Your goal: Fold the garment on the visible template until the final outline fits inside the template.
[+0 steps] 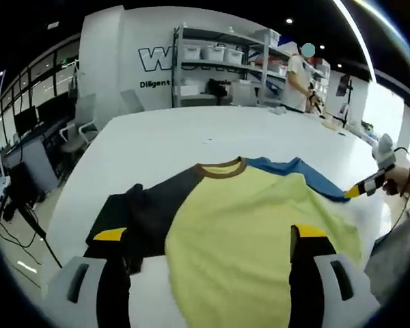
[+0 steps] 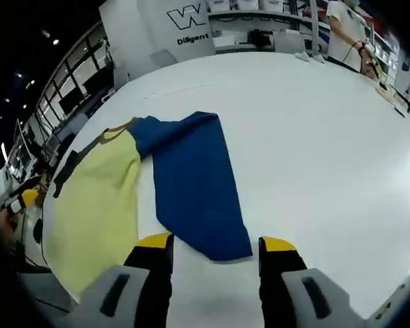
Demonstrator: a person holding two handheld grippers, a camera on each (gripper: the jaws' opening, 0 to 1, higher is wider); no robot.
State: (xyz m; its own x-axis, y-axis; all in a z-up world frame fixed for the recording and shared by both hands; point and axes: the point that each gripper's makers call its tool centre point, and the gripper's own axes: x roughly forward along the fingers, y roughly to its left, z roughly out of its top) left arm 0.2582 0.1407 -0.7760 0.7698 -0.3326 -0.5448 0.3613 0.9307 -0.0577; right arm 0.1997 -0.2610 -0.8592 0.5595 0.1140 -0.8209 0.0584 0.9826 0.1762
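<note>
I read "Diligent" on wall sign | one shirt flat on white table | left gripper, right gripper: both released, jaws apart, grasping nothing

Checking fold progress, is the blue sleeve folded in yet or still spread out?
Still spread out. The blue sleeve lies flat on the white table, stretching away from the yellow body, with no fold over it.
</note>
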